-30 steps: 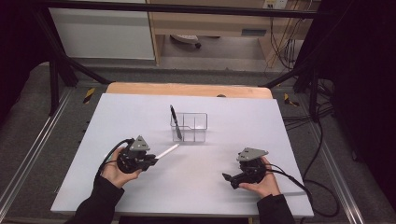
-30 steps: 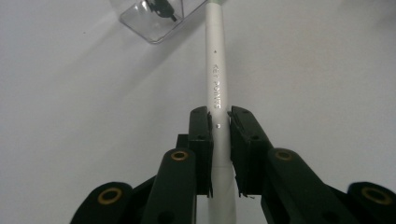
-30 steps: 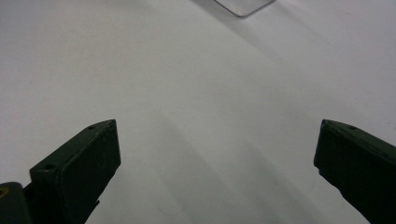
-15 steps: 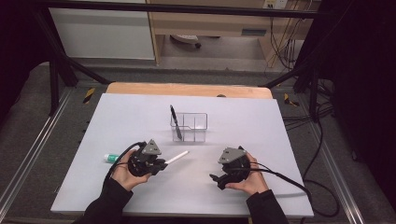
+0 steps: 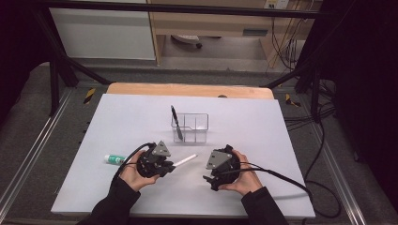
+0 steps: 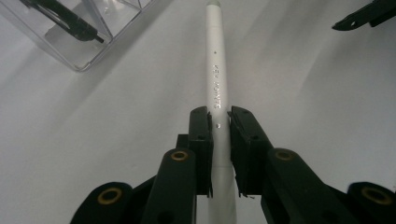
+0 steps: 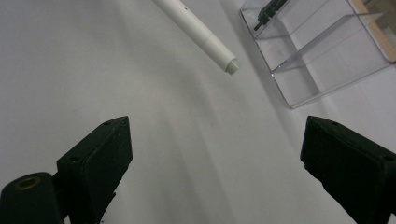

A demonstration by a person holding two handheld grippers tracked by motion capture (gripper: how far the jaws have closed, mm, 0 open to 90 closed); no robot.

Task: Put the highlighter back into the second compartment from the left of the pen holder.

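Left gripper (image 5: 170,165) clamps the white pen (image 6: 216,79), long axis toward two o'clock; right gripper (image 5: 209,179), jaws apart and just narrowing on nothing, waits at its tip.

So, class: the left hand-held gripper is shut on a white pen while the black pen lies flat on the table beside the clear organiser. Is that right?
Not quite. The black pen stands tilted inside the clear organiser, as the high view shows. The rest holds: the left hand-held gripper is shut on the white pen.
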